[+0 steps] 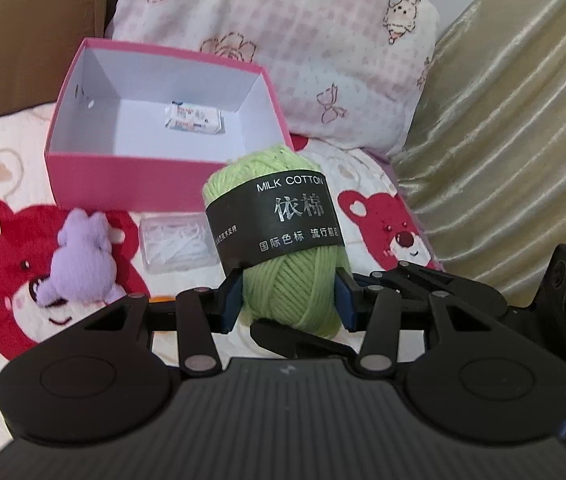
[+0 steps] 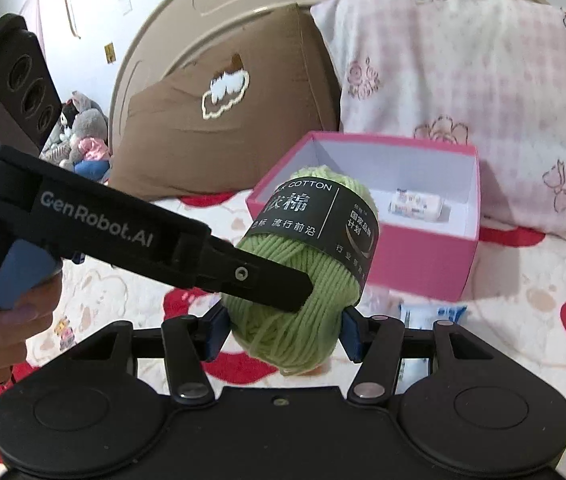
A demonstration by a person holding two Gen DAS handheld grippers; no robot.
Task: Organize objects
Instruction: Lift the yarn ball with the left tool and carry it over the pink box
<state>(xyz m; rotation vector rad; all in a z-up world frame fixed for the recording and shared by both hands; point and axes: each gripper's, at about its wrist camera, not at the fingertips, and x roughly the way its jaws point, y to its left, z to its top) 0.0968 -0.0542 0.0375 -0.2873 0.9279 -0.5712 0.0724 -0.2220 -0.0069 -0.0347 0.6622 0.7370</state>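
A green yarn ball [image 1: 283,280] with a black paper band hangs above the bear-print blanket. My left gripper [image 1: 287,296] is shut on its lower half, blue pads pressing both sides. In the right wrist view the same yarn ball [image 2: 323,280] sits between my right gripper's [image 2: 283,332] pads, which touch both of its flanks. One of the left gripper's fingers [image 2: 267,280] crosses in front of it. Behind stands an open pink box [image 1: 123,176], also visible as the pink box [image 2: 415,264], with a small white packet [image 1: 194,119] inside.
On the blanket in front of the box lie a purple plush toy [image 1: 79,260] and a clear plastic case of white picks [image 1: 175,246]. A blue-white packet [image 2: 435,316] lies near the box. A pink pillow [image 1: 303,40] and a brown pillow [image 2: 211,128] stand behind. A hand [image 2: 3,320] holds the left gripper.
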